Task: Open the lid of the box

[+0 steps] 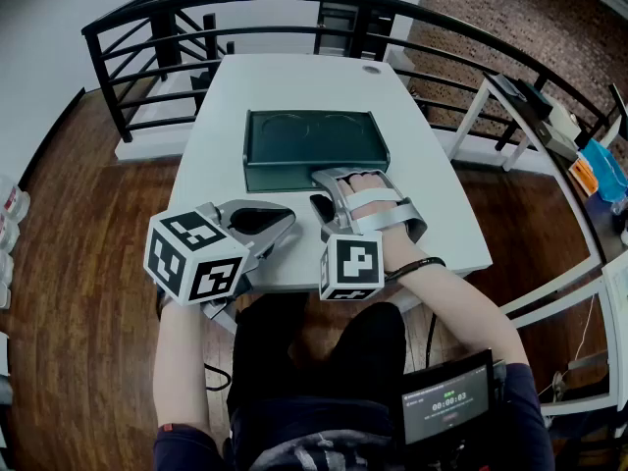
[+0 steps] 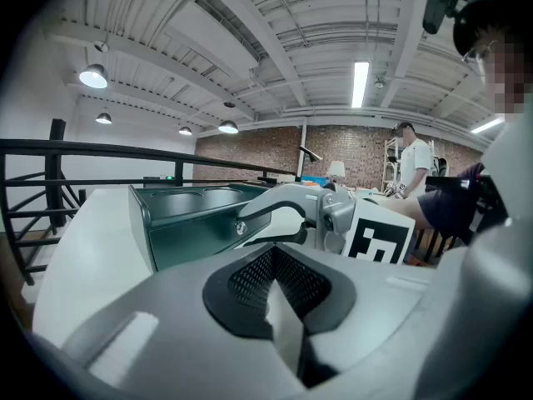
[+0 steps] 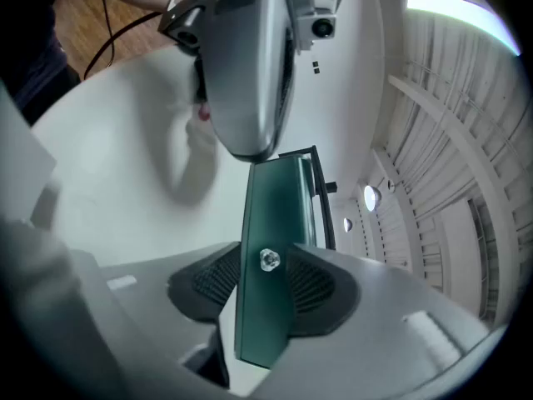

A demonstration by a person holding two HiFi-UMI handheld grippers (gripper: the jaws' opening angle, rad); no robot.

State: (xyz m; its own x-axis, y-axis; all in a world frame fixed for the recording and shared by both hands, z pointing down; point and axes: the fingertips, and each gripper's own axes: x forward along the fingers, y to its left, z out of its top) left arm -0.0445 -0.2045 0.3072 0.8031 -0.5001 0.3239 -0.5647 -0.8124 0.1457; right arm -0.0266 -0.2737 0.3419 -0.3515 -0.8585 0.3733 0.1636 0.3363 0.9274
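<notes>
A dark green box (image 1: 314, 140) with its lid down lies in the middle of the white table (image 1: 432, 214). My right gripper (image 1: 319, 186) is at the box's front right corner, rolled on its side, with one jaw over the lid and one low by the table. In the right gripper view the box front (image 3: 271, 215) and its small clear knob (image 3: 268, 259) fill the gap of the right gripper (image 3: 265, 286), whose jaws stand wide. My left gripper (image 1: 285, 219) rests on the table, left of the box front. Its pads (image 2: 250, 286) meet, empty.
A black railing (image 1: 128, 27) curves round the table's far side and left. The table's front edge (image 1: 294, 287) is close to my body, with wood floor beyond it. A small screen (image 1: 446, 400) hangs at my waist. White shelving (image 1: 549, 116) stands at the right. A person (image 2: 412, 161) stands far off.
</notes>
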